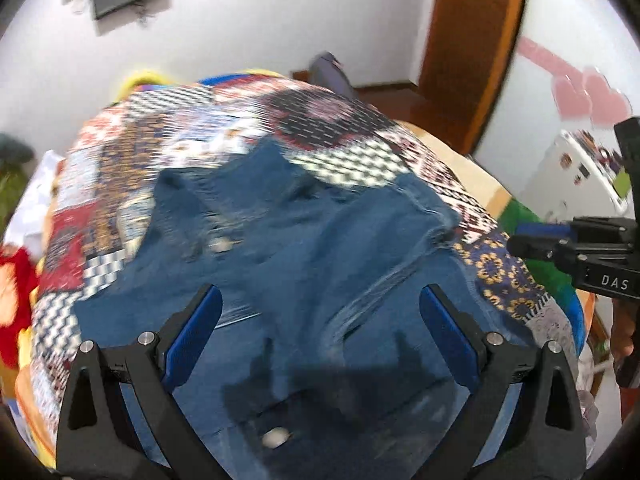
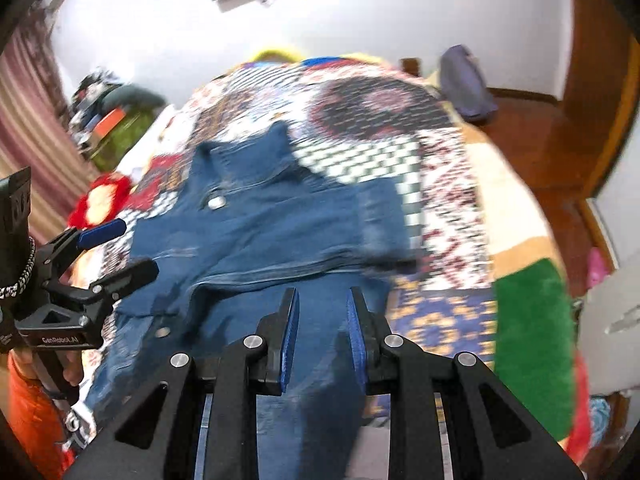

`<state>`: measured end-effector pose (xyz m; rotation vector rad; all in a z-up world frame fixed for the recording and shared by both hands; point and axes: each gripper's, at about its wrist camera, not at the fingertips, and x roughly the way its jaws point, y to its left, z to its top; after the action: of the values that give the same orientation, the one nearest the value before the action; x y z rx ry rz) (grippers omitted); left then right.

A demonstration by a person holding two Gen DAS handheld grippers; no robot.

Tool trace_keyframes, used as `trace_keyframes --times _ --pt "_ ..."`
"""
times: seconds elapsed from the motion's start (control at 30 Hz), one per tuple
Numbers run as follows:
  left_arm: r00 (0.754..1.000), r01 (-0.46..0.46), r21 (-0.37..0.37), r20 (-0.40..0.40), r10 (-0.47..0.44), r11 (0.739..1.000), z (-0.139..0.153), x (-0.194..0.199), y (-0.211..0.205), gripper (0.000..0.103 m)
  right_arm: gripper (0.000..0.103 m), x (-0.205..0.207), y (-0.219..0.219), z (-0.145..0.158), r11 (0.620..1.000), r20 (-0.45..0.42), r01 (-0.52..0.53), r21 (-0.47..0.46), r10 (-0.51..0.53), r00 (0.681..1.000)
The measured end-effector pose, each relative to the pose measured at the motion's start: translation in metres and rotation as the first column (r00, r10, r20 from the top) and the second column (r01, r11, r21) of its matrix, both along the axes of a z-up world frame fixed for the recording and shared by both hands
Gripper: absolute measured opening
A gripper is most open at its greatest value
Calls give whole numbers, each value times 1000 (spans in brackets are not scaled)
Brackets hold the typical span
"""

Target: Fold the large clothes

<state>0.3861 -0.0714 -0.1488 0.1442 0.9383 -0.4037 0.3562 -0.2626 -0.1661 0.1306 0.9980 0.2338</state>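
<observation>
A blue denim jacket (image 1: 304, 240) lies spread on a patchwork quilt (image 1: 224, 132), collar toward the far end and metal buttons showing. My left gripper (image 1: 320, 300) hovers over its near part, jaws wide open, nothing between the pads. In the right wrist view the jacket (image 2: 272, 224) lies ahead, a folded edge running across it. The right gripper (image 2: 323, 294) hangs above its lower part, jaws drawn nearly together, with only a narrow gap and no cloth pinched. Each gripper shows in the other's view: the right one (image 1: 514, 240) off the jacket's right side, the left one (image 2: 136, 248) at its left side.
The quilt (image 2: 440, 184) covers a bed with a green and orange blanket (image 2: 528, 332) at its right side. A red and yellow cloth (image 2: 100, 196) lies at the left. Beyond are a white wall, a wooden door frame (image 1: 472, 40), a dark bag (image 2: 464, 84) and wood floor.
</observation>
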Motion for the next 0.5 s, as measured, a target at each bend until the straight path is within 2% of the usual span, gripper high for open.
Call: trace_keyframes --times 0.17,0.33,0.4,0.5 --pt "990 100 36 -109 -95 994 -32 26 -51 100 20 2 -33 -13 998 -33 51 23 -50 998" --pt "959 153 25 -247 -142 988 -69 52 -84 100 20 5 -43 -35 997 -82 65 46 -61 995" --pt "951 171 24 -265 -158 985 -76 59 -89 98 20 7 -45 -45 996 -104 69 61 -62 993" --pt "952 165 35 -267 -150 986 -84 68 -93 87 20 9 -46 -59 993 -139 76 86 -64 988"
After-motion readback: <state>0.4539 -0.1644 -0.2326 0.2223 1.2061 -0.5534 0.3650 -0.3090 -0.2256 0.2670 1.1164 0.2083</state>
